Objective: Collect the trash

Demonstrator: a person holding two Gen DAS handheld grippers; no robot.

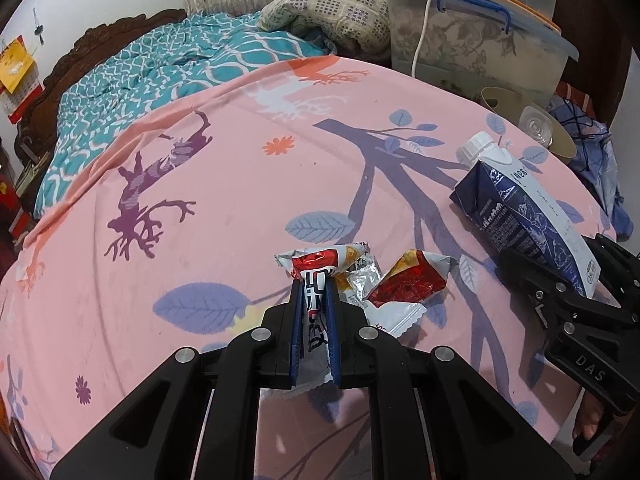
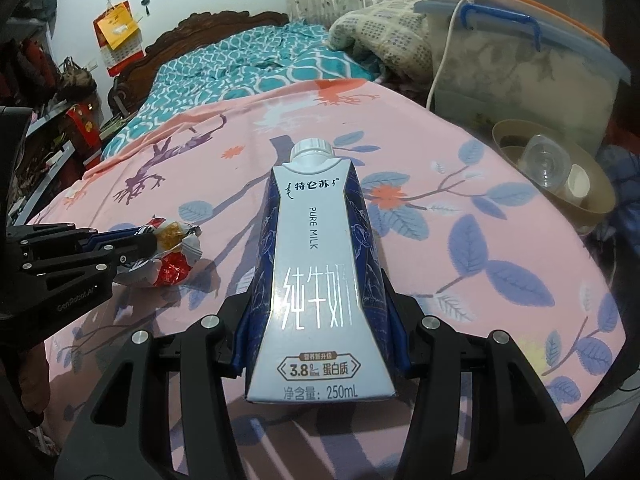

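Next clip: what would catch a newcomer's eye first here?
The milk carton, blue and white with a white cap, fills the middle of the right wrist view, clamped in the right gripper. In the left wrist view, the left gripper pinches a crumpled red and silver snack wrapper. Both are above the pink bedsheet with purple leaves.

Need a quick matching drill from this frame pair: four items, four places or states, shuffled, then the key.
Items:
1. milk carton
2. snack wrapper
3. clear plastic cup
4. storage box

Places or states:
A. lying in the tan bowl
B. pinched in the left tongs
C. beyond the pink sheet, blue handle on its lid
D. clamped by its sides in the right tongs

Pairs: 1-D, 2-B, 3-A, 4-C
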